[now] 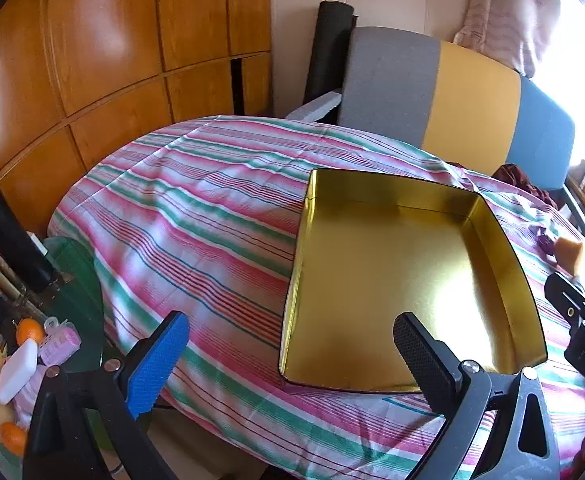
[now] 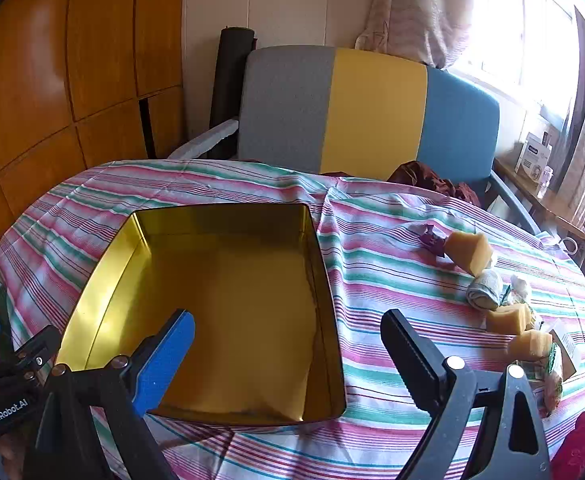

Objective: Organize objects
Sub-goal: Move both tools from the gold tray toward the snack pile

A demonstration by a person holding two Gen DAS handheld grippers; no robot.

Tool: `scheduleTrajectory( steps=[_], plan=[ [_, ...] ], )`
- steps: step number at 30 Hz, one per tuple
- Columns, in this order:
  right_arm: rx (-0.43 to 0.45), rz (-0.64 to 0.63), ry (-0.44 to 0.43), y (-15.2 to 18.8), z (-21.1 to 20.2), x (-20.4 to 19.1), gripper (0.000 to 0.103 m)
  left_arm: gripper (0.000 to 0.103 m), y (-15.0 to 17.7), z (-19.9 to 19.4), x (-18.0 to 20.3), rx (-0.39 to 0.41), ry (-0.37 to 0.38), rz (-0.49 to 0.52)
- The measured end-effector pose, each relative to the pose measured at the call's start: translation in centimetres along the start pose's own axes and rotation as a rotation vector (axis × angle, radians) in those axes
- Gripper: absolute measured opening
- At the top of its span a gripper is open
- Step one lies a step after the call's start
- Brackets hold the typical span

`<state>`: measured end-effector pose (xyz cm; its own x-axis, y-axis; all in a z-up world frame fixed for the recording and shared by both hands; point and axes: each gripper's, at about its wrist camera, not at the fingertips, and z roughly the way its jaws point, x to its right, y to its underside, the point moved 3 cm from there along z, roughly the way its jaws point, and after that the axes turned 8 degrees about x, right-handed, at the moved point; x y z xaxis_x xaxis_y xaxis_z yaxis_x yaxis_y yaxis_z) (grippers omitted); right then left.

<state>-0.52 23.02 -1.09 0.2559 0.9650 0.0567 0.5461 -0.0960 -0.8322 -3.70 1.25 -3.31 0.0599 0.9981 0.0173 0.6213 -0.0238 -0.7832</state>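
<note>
An empty gold tin box [image 1: 392, 280] lies on the striped tablecloth [image 1: 196, 216]; it also shows in the right wrist view [image 2: 228, 304]. My left gripper [image 1: 288, 344] is open and empty over the box's near left corner. My right gripper [image 2: 288, 344] is open and empty over the box's near right edge. To the right of the box lie several yellow sponge-like blocks [image 2: 470, 252], a rolled grey cloth [image 2: 484, 290], a purple wrapper [image 2: 432, 238] and small packets [image 2: 552, 376].
A side table at lower left holds oranges [image 1: 29, 330], a white soap-like bar [image 1: 16, 370], a pink item [image 1: 60, 346] and a black cylinder [image 1: 8, 232]. A grey, yellow and blue chair [image 2: 372, 112] stands behind the table. Wooden cabinets [image 1: 92, 60] are on the left.
</note>
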Motion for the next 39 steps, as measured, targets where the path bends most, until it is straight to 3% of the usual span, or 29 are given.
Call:
scheduleTrajectory(
  steps=[12, 23, 39],
  plan=[
    [-0.004, -0.009, 0.042, 0.4, 0.5, 2.9, 0.095, 0.103, -1.3, -0.6, 3.3, 0.029, 0.146, 0.054],
    [-0.003, 0.127, 0.26, 0.2, 0.1, 13.6, 0.095, 0.103, -2.0, -1.0, 9.3, 0.042, 0.282, 0.164],
    [-0.041, 0.19, 0.41, 1.4, -1.2, 22.8, 0.095, 0.103, -2.1, -2.0, 18.4, 0.063, 0.438, 0.327]
  ],
)
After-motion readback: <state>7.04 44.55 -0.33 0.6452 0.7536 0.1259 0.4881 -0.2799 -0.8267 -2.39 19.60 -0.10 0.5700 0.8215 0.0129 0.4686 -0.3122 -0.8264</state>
